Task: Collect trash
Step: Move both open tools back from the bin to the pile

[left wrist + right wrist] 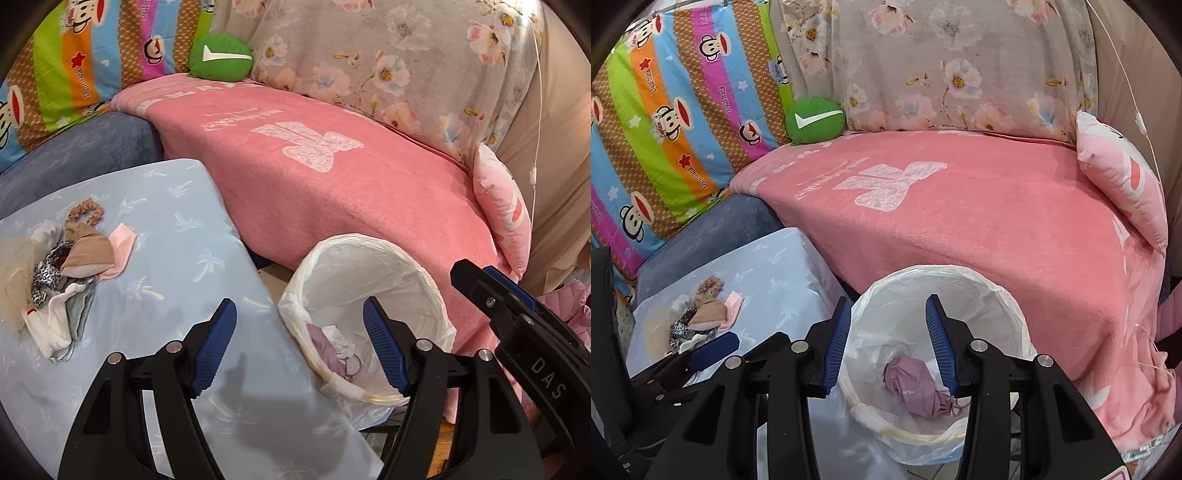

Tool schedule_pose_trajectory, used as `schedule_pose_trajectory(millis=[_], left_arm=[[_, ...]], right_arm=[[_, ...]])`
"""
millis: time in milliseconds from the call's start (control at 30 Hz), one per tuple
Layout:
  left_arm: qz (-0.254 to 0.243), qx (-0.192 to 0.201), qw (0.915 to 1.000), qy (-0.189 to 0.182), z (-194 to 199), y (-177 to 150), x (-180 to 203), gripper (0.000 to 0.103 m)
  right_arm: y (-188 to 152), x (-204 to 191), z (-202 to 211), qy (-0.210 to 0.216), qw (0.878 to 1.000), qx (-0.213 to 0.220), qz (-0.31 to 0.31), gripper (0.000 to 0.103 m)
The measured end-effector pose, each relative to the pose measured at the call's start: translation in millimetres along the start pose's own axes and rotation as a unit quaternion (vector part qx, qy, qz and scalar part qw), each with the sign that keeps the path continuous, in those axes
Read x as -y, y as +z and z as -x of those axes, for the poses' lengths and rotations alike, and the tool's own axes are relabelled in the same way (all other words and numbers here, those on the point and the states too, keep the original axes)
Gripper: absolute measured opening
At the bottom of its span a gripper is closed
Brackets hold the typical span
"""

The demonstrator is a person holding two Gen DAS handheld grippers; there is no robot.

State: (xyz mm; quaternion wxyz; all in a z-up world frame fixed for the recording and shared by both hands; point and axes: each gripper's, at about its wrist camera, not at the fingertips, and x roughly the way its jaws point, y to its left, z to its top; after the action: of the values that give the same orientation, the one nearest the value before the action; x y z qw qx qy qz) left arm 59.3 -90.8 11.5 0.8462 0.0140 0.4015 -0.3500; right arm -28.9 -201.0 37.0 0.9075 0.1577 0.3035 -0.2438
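- Left wrist view: the left gripper (299, 345) hangs with its blue-padded jaws spread wide and nothing between them, over the edge of the pale blue palm-print cloth-covered surface (177, 221).
- A heap of small soft items (70, 266), a brown scrunchie, beige and pink fabric pieces, leopard-print and white cloth, lies on that surface, well left of the jaws and untouched.
- The round waste bin lined with a white plastic bag (369, 266) stands just right of the surface, against the pink blanket-covered seat (351, 177). The right gripper (480, 284) shows at the right edge, near the bin rim.
- Right wrist view: the right gripper hovers over the bin's mouth, jaws partly apart and empty. A crumpled mauve wad (916, 387) lies inside the liner, below the jaws and clear of the pads.
- Risk, judged: the heap is loose and tangled, so a pinch on one piece may drag others off the surface onto the floor.
- Risk, judged: the liner sits slack at the rim; a jaw catching it could pull it inward or tip the light bin.
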Motion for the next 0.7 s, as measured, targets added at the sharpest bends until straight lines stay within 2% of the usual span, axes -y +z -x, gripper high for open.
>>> schedule_pose_trajectory(millis=[233,433,533,700], left_arm=[[0.025,-0.004,0.9995,0.019,4.2,-6.5,-27.6,0.069],[0.043,0.003,0.9978,0.05,11.4,-11.2,-53.7,0.078],[0.057,0.002,0.9961,0.067,14.3,-15.0,-71.4,0.085],[0.078,0.001,0.9916,0.103,19.7,-23.8,-102.2,0.086]], right_arm=[[-3.8,-20.0,-3.7,0.008,1.0,-0.008,0.016,0.043],[-9.3,-40.1,-7.8,0.015,0.999,-0.016,0.032,0.043],[-12.3,-52.2,-9.3,0.019,0.999,-0.019,0.04,0.047],[-18.0,-72.5,-13.5,0.027,0.998,-0.026,0.057,0.048]])
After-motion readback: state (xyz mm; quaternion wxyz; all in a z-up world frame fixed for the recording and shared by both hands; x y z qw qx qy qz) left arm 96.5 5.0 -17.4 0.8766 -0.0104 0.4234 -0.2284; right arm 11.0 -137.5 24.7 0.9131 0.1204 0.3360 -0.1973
